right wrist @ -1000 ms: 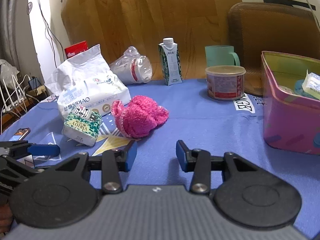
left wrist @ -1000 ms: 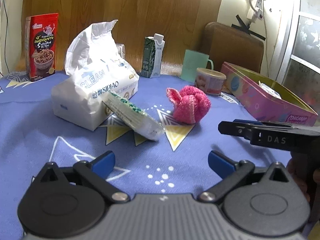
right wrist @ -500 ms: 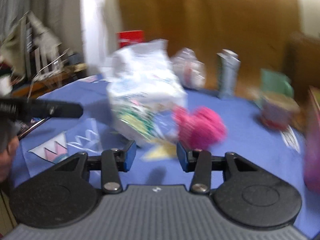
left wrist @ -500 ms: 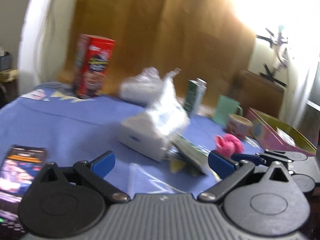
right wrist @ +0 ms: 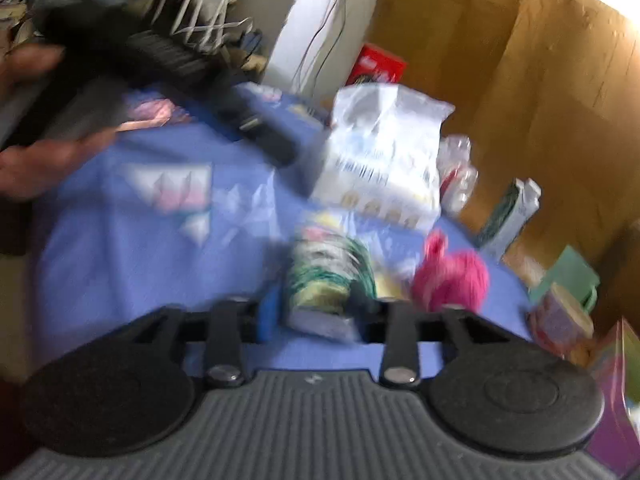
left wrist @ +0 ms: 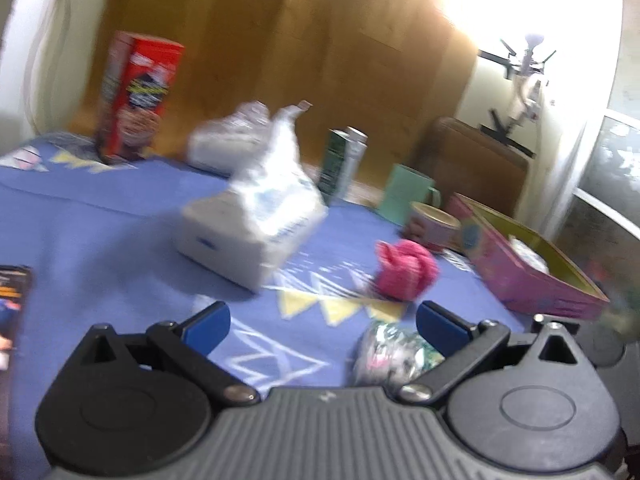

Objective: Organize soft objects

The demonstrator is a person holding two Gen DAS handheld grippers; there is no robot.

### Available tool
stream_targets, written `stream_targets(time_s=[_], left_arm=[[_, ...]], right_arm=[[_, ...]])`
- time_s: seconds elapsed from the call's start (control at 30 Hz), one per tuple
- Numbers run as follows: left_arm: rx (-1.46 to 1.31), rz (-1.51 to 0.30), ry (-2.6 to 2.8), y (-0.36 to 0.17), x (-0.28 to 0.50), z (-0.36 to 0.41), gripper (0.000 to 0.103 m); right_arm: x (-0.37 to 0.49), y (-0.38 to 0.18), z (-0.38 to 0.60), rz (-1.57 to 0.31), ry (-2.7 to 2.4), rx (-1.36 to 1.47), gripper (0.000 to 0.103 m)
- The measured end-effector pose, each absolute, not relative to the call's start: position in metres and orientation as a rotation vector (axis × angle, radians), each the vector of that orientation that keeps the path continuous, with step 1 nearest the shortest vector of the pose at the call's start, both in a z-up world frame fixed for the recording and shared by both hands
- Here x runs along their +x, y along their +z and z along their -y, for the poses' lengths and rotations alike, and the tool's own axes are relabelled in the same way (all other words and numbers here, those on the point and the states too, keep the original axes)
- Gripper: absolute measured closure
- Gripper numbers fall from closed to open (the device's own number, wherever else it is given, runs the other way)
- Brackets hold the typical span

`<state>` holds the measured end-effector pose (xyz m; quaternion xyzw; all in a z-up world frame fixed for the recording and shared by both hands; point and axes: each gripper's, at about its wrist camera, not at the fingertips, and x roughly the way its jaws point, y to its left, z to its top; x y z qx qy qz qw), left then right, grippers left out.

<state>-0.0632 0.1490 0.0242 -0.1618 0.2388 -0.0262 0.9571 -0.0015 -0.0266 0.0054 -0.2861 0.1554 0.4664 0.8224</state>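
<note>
Right claw (right wrist: 316, 316) clamps the green tissue pack (right wrist: 328, 280); left claw (left wrist: 322, 322) wide, empty. Risk: shallow fingertip grip, soft pack may slip out mid-swing.

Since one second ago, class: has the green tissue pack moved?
Yes. The green pack has left the big tissue bag it leaned on, now between the right gripper's fingers, nearer the camera.

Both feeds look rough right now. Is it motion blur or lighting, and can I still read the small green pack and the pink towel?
Left wrist view: motion blur throughout, plus blown-out glare at top right; the pink towel reads as a shape, the green pack is smeared. Right wrist view: heavier blur; the pack sits between the right gripper's fingers, contact unreadable; no print is legible.
</note>
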Motion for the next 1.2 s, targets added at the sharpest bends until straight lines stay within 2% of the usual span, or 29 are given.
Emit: stream_targets(time_s=[0.07,0.13,0.23,0.3,0.33,0.37,0.4,0.47,0.6,0.73,1.03,1.2], left_arm=[[-0.343,-0.506,-0.099,0.021,-0.055,-0.142,0.001],[-0.348,-0.529,-0.123,0.018,-0.051,-0.133,0.003],[-0.360,-0.569,-0.149,0.014,-0.046,-0.123,0.013],[-0.357,-0.608,-0.161,0.010,-0.042,-0.115,0.030],[-0.348,-0.640,-0.161,0.007,-0.038,-0.110,0.043],[-0.337,-0.668,-0.147,0.003,-0.035,-0.105,0.045],[-0.319,-0.665,-0.137,0.003,-0.036,-0.098,0.045],[-0.287,-0.665,-0.162,0.004,-0.036,-0.083,0.045],[-0.269,-0.689,-0.258,0.003,-0.023,-0.049,0.042],[-0.212,-0.718,-0.387,0.002,0.000,0.005,0.033],[-0.060,-0.766,-0.654,0.002,0.046,0.135,0.033],[-0.017,-0.791,-0.700,-0.002,0.062,0.177,0.031]], right_arm=[[-0.006,0.005,0.043,-0.364,1.002,-0.566,0.021],[-0.004,0.006,0.053,-0.400,0.999,-0.508,0.021],[0.009,0.005,0.050,-0.472,0.981,-0.395,0.021],[0.020,0.002,0.040,-0.516,0.964,-0.342,0.026],[0.024,0.000,0.036,-0.543,0.963,-0.317,0.032],[0.024,-0.003,0.033,-0.572,0.961,-0.289,0.042],[0.026,-0.004,0.033,-0.576,0.956,-0.267,0.049],[0.023,-0.002,0.040,-0.574,0.950,-0.257,0.050],[0.015,-0.003,0.072,-0.569,0.898,-0.229,0.051],[0.007,-0.005,0.117,-0.555,0.790,-0.189,0.050],[-0.011,-0.009,0.235,-0.544,0.470,-0.020,0.050],[-0.019,-0.012,0.281,-0.520,0.328,0.053,0.050]])
